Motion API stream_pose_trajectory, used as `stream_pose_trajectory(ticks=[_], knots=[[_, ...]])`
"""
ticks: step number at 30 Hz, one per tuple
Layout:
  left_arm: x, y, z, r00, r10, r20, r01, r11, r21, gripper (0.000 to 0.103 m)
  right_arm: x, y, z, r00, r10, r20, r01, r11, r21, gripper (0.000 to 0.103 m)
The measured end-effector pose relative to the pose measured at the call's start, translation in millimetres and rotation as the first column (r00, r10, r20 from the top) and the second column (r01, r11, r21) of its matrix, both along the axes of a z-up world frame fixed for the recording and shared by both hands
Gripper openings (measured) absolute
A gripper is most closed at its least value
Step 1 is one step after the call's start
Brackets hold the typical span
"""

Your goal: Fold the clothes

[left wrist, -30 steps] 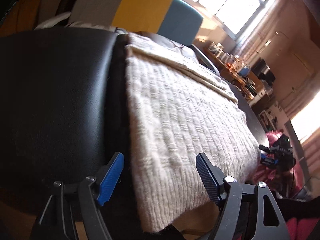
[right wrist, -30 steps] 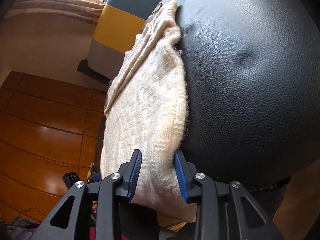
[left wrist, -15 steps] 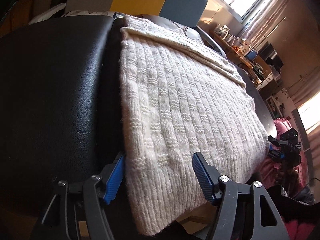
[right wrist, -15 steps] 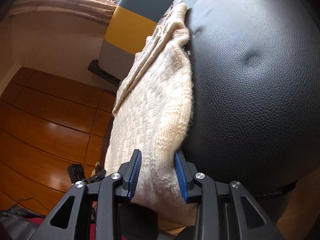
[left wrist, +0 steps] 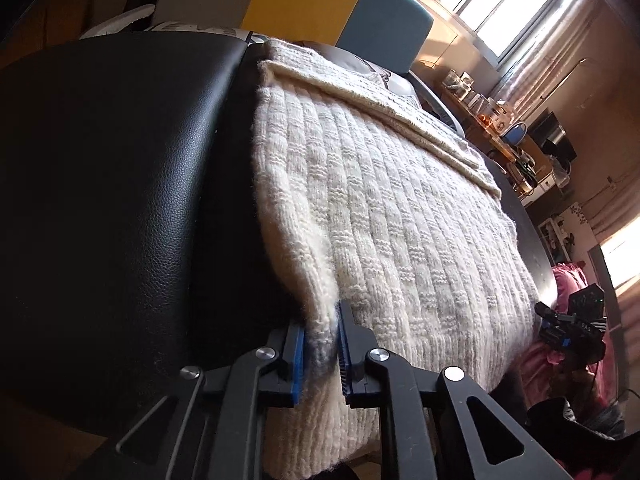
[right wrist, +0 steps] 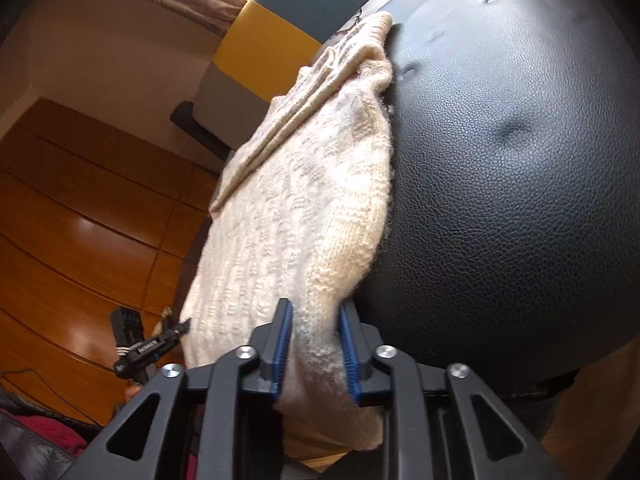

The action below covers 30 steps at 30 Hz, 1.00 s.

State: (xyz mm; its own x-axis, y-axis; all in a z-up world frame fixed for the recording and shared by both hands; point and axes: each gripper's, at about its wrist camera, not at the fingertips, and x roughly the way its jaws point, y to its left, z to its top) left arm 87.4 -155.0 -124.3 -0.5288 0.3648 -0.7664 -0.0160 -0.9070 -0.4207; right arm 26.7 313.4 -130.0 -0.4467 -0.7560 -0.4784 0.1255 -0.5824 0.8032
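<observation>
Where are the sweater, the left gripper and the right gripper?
sweater (left wrist: 400, 216), left wrist view, ribbed top face.
left gripper (left wrist: 322, 344), left wrist view, between fingertips.
right gripper (right wrist: 316, 332), right wrist view, between fingertips.

There was one cream knitted sweater (left wrist: 400, 216), one black leather seat (left wrist: 120, 184) under it, and two grippers: left gripper (left wrist: 322, 354), right gripper (right wrist: 316, 350)

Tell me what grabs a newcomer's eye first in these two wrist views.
First, the cream knitted sweater spread over the black leather seat, a folded band across its far end. Next, its near edge, pinched on one side by the left hand-held gripper and on the other by the right hand-held gripper. Behind stands a yellow and teal cushion.
</observation>
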Motion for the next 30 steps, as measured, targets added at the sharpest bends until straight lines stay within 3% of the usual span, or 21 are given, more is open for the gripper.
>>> stream_pose_trajectory(ticks=[1, 3, 5, 6, 7, 8, 9, 14, 17, 20, 24, 30], knots=[[0, 1, 0, 1.000, -0.007, -0.005, 0.007, 1.000, 0.005, 0.023, 1, 1, 0, 1.000, -0.002, -0.006, 0.002, 1.000, -0.004, 0.031], [1, 4, 2, 0.999, -0.026, -0.021, 0.027, 0.999, 0.034, 0.042, -1, -1, -1, 1.000, -0.007, -0.006, 0.007, 1.000, -0.010, 0.031], [0, 10, 3, 0.999, -0.037, -0.026, 0.037, 0.999, 0.038, 0.053, 0, 1, -3, 0.999, -0.001, 0.038, 0.002, 0.999, -0.041, 0.032], [-1, 12, 4, 0.999, -0.038, -0.024, 0.039, 0.999, 0.032, 0.054, 0, 0, -2, 0.999, 0.009, 0.043, -0.008, 1.000, -0.016, 0.031], [-2, 14, 4, 0.999, -0.036, -0.017, 0.037, 0.999, 0.018, 0.052, -1, -1, 1, 0.999, 0.017, 0.043, -0.018, 1.000, 0.020, 0.024], [-3, 15, 4, 0.999, -0.035, -0.011, 0.035, 0.999, 0.005, 0.029, -1, -3, 4, 0.999, 0.012, 0.051, -0.015, 0.998, 0.060, 0.018], [-4, 17, 4, 0.999, -0.033, -0.005, 0.033, 0.999, -0.008, 0.015, -1, -2, 5, 0.999, 0.004, 0.054, -0.008, 0.997, 0.071, 0.014], [0, 9, 1, 1.000, -0.003, 0.007, 0.002, 0.997, 0.076, 0.014, 5, -6, 9, 0.999, -0.025, 0.033, 0.021, 0.994, 0.109, 0.012], [4, 5, 5, 1.000, -0.003, -0.005, 0.004, 0.988, 0.154, 0.014, 6, -9, 12, 1.000, -0.014, 0.014, 0.013, 1.000, 0.028, 0.012], [8, -1, 13, 0.999, -0.004, -0.036, 0.015, 0.959, 0.283, 0.013, 3, -17, 17, 1.000, 0.024, -0.008, -0.025, 0.998, -0.061, 0.011], [2, -14, 19, 0.998, 0.028, -0.055, -0.001, 0.894, 0.448, 0.013, -14, -22, 27, 0.999, 0.027, -0.046, -0.036, 0.980, -0.197, 0.011], [-29, -26, 51, 0.989, 0.046, -0.143, 0.048, 0.805, 0.591, 0.013, -47, -24, 49, 0.995, -0.001, -0.099, -0.034, 0.935, -0.352, 0.011]])
